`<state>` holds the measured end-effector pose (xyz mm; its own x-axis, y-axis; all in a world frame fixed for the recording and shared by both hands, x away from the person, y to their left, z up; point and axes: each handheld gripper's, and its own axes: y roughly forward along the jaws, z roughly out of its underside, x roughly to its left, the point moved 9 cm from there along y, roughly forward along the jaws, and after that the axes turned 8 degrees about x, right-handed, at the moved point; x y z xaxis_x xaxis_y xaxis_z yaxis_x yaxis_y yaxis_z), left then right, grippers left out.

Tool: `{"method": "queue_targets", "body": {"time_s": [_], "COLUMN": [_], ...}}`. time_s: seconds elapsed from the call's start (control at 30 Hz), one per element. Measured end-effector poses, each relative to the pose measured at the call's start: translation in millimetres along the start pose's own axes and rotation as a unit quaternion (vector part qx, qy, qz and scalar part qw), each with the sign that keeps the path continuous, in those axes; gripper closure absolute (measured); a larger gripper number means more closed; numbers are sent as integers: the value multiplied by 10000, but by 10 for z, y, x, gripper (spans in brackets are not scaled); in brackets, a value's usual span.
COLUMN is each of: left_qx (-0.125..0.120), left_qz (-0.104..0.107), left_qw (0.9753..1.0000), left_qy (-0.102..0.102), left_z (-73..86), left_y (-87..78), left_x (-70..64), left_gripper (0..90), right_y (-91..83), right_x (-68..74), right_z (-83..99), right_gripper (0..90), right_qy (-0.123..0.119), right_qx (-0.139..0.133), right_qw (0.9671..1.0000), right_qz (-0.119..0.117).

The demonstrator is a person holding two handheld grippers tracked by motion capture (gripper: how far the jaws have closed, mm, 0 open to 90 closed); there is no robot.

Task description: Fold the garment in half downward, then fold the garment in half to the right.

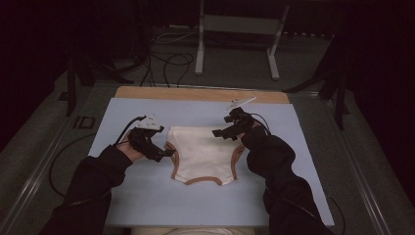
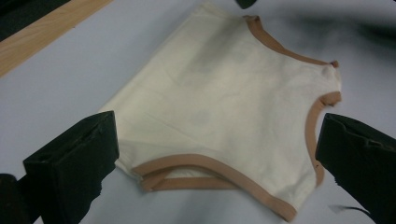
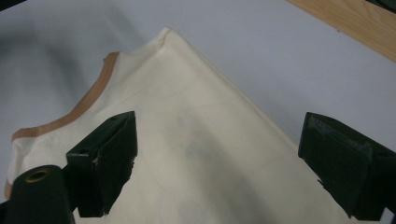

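Note:
A folded cream garment [image 1: 203, 152] with tan trim lies flat on the pale blue mat [image 1: 147, 196] in the middle of the high view. My left gripper [image 1: 164, 154] hovers at its left edge, jaws wide open and empty; in the left gripper view the garment [image 2: 224, 107] lies between and beyond the two black jaws. My right gripper [image 1: 222, 132] hangs over the garment's upper right corner, also open and empty. In the right gripper view the cream cloth [image 3: 187, 154] fills the space between the jaws, tan trim [image 3: 88, 100] at its left.
The blue mat covers a wooden board [image 1: 200, 94] whose bare strip shows at the far edge. Beyond the table stand a white frame's legs [image 1: 199, 49] and loose cables [image 1: 166, 63] on the dark floor. A small white tool [image 1: 241, 102] lies near the mat's far edge.

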<state>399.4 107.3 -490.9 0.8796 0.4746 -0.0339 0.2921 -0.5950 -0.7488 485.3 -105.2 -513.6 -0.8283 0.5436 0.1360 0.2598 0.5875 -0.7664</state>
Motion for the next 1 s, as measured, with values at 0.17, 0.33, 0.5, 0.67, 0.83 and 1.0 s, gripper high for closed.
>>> {"method": "queue_targets", "body": {"time_s": [0.17,0.33,0.5,0.67,0.83,1.0], "left_qx": [26,30,15,51,88,133], "left_qz": [61,113,239,305,361,417], "left_qw": [9999,9998,9994,9989,9982,9971], "left_qy": [109,173,263,339,465,615], "left_z": [75,125,184,237,274,309], "left_y": [22,59,88,106,141,196], "left_x": [-111,-179,-272,-344,-458,-549], "left_gripper": [2,2,2,2,2,6], "right_y": [77,137,182,228,275,335], "right_x": [95,158,198,266,322,389], "right_z": [-91,-141,-199,-241,-303,-364], "right_gripper": [111,111,112,110,108,108], "right_qy": [-72,-172,-225,-280,-356,-362], "right_qx": [-12,-9,-7,8,-13,-16], "right_qw": [9999,9997,9996,9993,9990,9989], "right_qz": [-98,-150,-171,-231,-262,-305]}}
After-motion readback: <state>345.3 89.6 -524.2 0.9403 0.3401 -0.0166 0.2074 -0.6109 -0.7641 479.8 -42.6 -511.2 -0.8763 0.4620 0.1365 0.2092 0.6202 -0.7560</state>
